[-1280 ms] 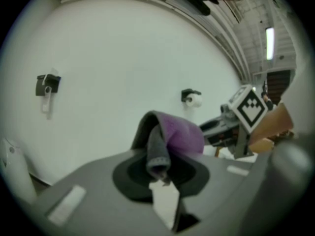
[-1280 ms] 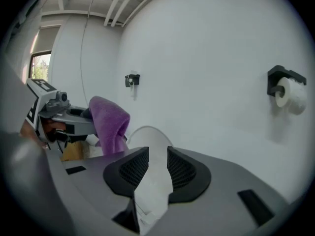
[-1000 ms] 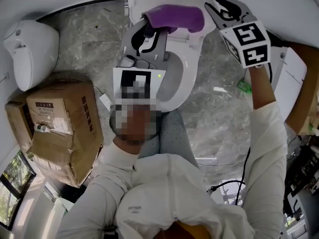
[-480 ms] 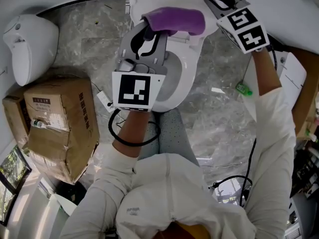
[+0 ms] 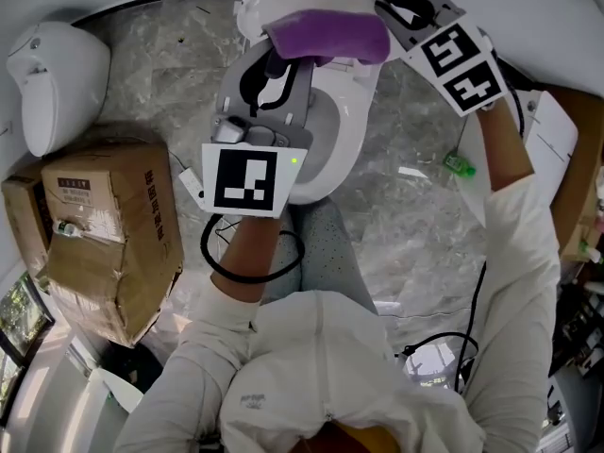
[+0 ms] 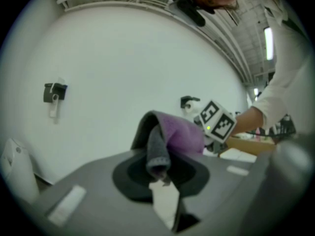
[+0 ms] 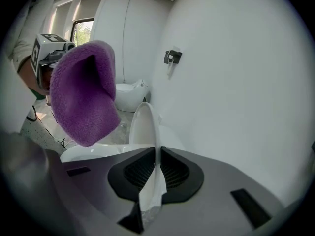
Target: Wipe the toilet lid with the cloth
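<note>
Our right tool (image 7: pixel 156 154) had just been closing and pinched the raised toilet lid (image 7: pixel 142 127) by its thin edge, so, with the cloth (image 6: pixel 179 134) pinched in our left tool (image 6: pixel 160 168) at its ten o'clock, we judged wiping could begin.

Two hand-held grippers (image 5: pixel 276 61) (image 5: pixel 392 9), one purple cloth (image 5: pixel 326 34), two white toilets (image 5: pixel 332 144) (image 5: pixel 57 74), two cardboard boxes (image 5: pixel 109 234) (image 5: pixel 21 217).

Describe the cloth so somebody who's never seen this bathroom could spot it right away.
Find the white toilet at the top middle of the head view. The cloth is held over it, pinched in the left tongs. It is the only purple, fuzzy thing; everything beside it is white or grey.
</note>
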